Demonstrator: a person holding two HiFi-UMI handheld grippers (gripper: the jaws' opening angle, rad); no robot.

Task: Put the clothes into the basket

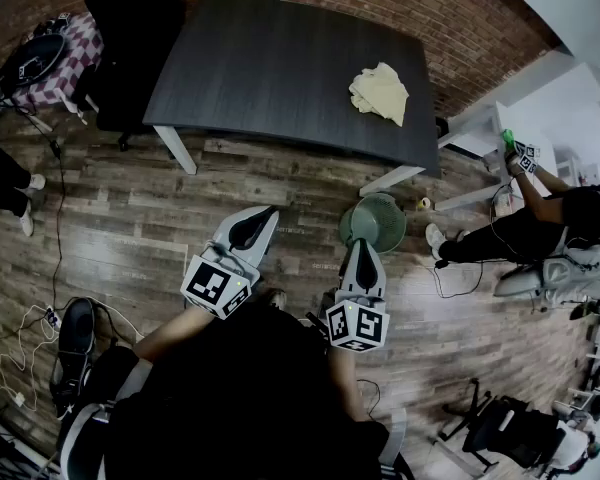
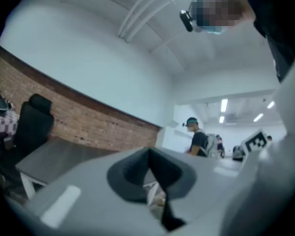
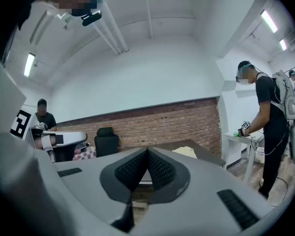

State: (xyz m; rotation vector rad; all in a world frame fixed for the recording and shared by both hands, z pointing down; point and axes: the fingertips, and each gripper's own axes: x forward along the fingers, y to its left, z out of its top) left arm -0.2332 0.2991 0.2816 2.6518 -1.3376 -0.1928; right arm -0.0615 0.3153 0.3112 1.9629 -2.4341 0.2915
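Right gripper (image 3: 147, 156) closed, empty, facing table (image 3: 206, 154).

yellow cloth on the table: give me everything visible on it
The cloth is pale yellow, soft-looking fabric, crumpled into a loose heap with visible folds, not spread flat. It lies on the dark table, near its right end in the head view. Only the tabletop touches it. It is not in the green basket, which stands on the floor.
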